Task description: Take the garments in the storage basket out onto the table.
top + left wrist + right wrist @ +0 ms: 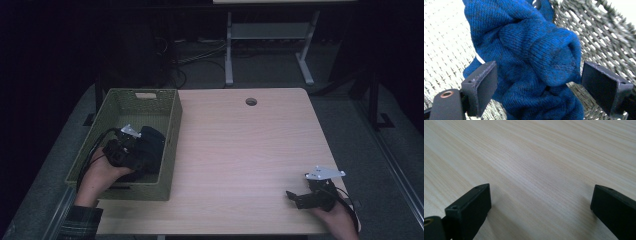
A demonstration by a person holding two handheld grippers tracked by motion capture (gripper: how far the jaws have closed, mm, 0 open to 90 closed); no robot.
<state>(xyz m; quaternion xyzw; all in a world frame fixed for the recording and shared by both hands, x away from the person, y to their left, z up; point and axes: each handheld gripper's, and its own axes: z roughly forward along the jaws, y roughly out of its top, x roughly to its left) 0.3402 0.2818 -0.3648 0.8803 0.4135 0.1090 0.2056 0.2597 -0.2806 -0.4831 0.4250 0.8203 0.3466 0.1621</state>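
The left gripper (131,148) sits inside the woven green basket (172,145), which stands on the left part of the wooden table (240,150). The person's left hand (102,172) holds this gripper from the near side of the basket, with a plaid sleeve (80,222) at the bottom edge of the high view. A cable trails from the gripper over the basket's left wall.

In the left gripper view, the jaws stand wide apart with a bundle of blue knitted fabric (534,62) between them. The fabric rests on the basket's woven floor and lies close to its side wall. The left jaw is at the fabric's lower left edge; the right jaw stands just clear of the rolled, cuff-like end of the fabric. The jaws are not clamped on the fabric. In the high view the fabric appears as a dark mass in the near half of the basket.

The right gripper (300,198) rests low over the near right corner of the table, held by the person's right hand (336,212), well apart from the basket. In the right gripper view its jaws are spread wide over bare wood grain with nothing between them
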